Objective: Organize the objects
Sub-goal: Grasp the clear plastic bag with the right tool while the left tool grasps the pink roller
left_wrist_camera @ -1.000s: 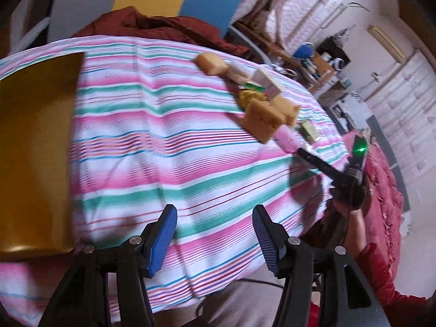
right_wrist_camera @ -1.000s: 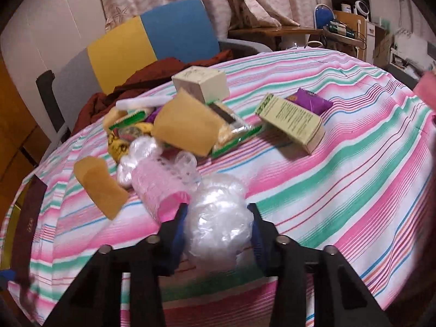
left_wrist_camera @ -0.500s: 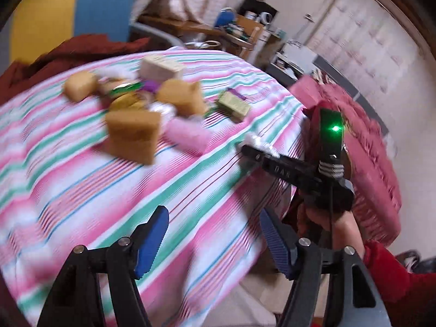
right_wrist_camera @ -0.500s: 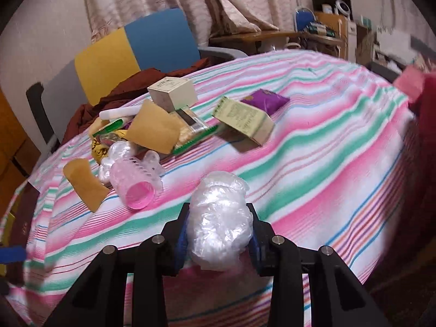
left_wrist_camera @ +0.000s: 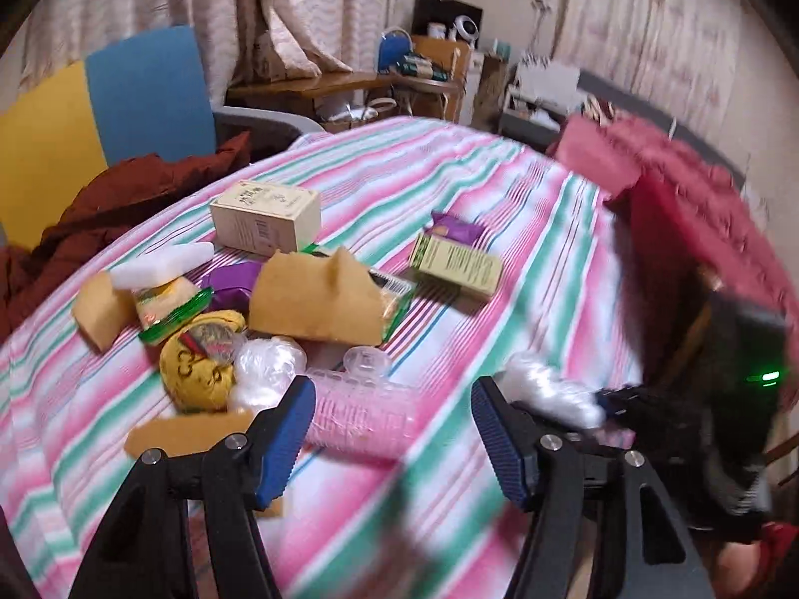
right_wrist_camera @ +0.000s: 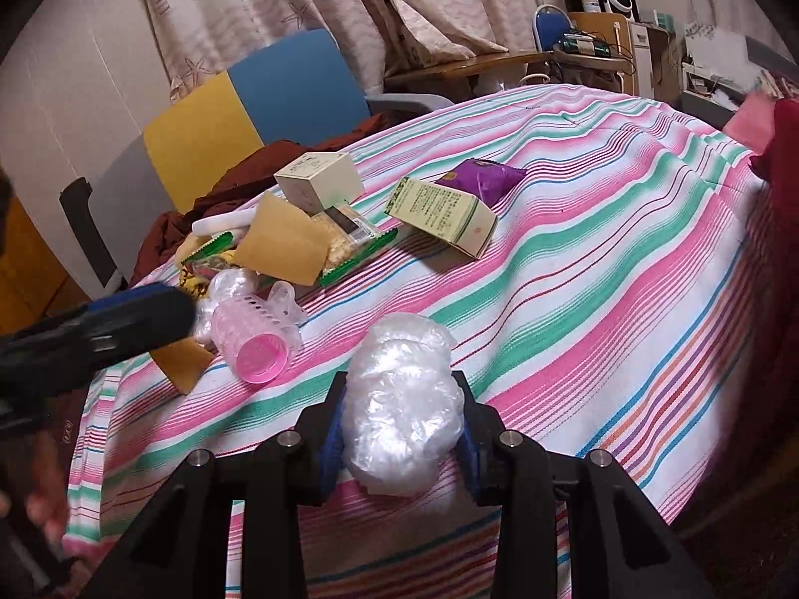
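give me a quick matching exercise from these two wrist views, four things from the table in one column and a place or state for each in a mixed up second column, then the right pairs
Things
1. crumpled clear plastic bag
2. pink cup
3. purple packet
4. cream box

Places or states
A. lying on its side, open mouth toward the right wrist camera
B. standing at the far end of the pile, nearest the chair
C. gripped between the fingers of the right gripper
D. just behind the green and cream carton

Pairs: 1-C, 2-A, 3-D, 4-B
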A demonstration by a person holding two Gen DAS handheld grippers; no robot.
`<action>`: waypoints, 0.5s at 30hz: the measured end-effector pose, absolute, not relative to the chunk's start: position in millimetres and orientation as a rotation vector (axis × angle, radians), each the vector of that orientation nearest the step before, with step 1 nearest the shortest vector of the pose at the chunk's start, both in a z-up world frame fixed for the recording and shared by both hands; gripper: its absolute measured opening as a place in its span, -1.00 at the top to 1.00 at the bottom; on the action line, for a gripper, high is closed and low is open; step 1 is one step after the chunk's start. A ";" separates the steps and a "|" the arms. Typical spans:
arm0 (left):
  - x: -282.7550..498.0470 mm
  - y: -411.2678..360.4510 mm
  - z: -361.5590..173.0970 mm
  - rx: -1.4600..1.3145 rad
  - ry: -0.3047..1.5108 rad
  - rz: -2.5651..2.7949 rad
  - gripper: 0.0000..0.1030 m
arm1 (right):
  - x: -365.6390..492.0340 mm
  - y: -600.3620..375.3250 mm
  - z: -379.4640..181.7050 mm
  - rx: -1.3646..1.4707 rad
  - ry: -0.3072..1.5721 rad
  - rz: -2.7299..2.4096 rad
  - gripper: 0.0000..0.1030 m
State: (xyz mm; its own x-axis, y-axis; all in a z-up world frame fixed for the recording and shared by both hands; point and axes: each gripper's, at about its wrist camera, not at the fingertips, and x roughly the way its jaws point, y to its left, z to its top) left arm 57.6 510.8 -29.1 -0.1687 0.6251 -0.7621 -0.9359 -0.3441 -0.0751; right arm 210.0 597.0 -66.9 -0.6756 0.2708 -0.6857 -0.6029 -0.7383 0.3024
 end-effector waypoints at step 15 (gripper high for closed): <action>81.6 490.6 -66.4 -0.834 0.613 1.652 0.06 | 213.8 600.3 -68.7 -0.835 0.769 2.391 0.24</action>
